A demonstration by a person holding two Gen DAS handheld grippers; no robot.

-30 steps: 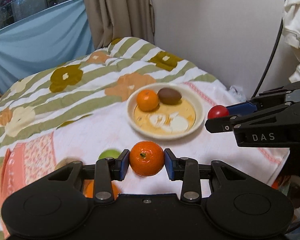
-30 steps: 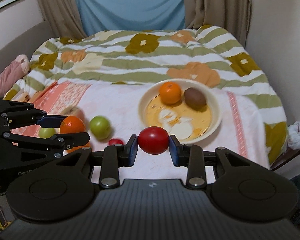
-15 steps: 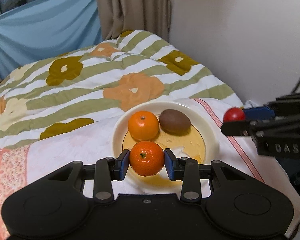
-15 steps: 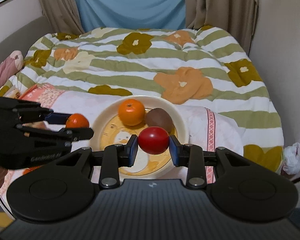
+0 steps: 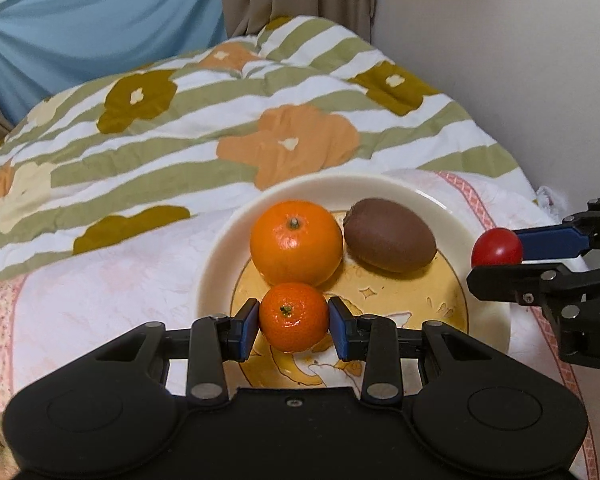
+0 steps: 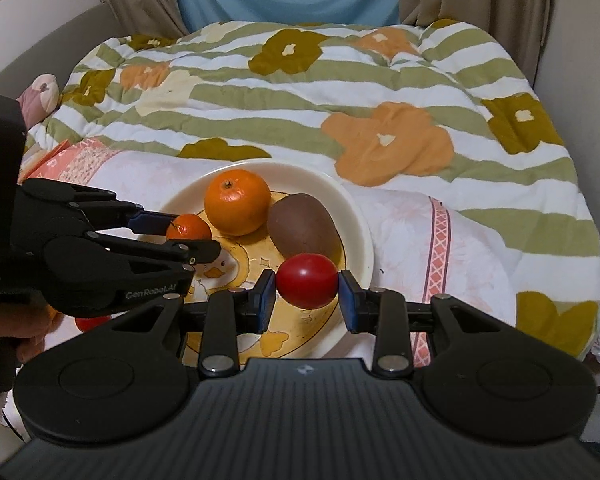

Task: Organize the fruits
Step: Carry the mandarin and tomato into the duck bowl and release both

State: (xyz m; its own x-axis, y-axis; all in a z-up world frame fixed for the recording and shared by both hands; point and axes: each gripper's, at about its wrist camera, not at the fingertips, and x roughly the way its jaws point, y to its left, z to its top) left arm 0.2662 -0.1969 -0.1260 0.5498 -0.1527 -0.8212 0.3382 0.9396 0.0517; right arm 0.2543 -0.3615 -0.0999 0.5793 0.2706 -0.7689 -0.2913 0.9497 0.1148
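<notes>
Low centre of the left wrist view: left gripper (image 5: 293, 317), blue pads clamped on a small mandarin (image 5: 293, 317), held over the near part of the plate (image 5: 216, 264). Above it in frame, on the plate: a large orange (image 5: 296, 242), touching or nearly touching the mandarin, and a kiwi (image 5: 389, 234) just right of the orange. Right edge: right gripper (image 5: 498, 249), seen side-on, closed on a tomato (image 5: 496, 247) above the plate's right rim. Plate rests on a pink cloth (image 5: 100, 280) over a striped quilt (image 5: 204, 128).

Right wrist view, low centre: right gripper (image 6: 307, 286) clamped on the tomato (image 6: 307, 286), just below the kiwi (image 6: 302, 226) in frame, over the plate's (image 6: 360, 236) right half. Left of frame: left gripper (image 6: 188, 236) with the mandarin (image 6: 188, 228) beside the orange (image 6: 237, 202).

Step in hand, as judged: setting both fruits down on the plate. Lower each until it rests on the dish before parting the fingers; round fruit on a soft bed is likely to roll.

Room: open dish lies at lower centre between the two grippers. Mandarin has little clearance from the orange; tomato little from the kiwi and the right rim. Release inward of the rim.
</notes>
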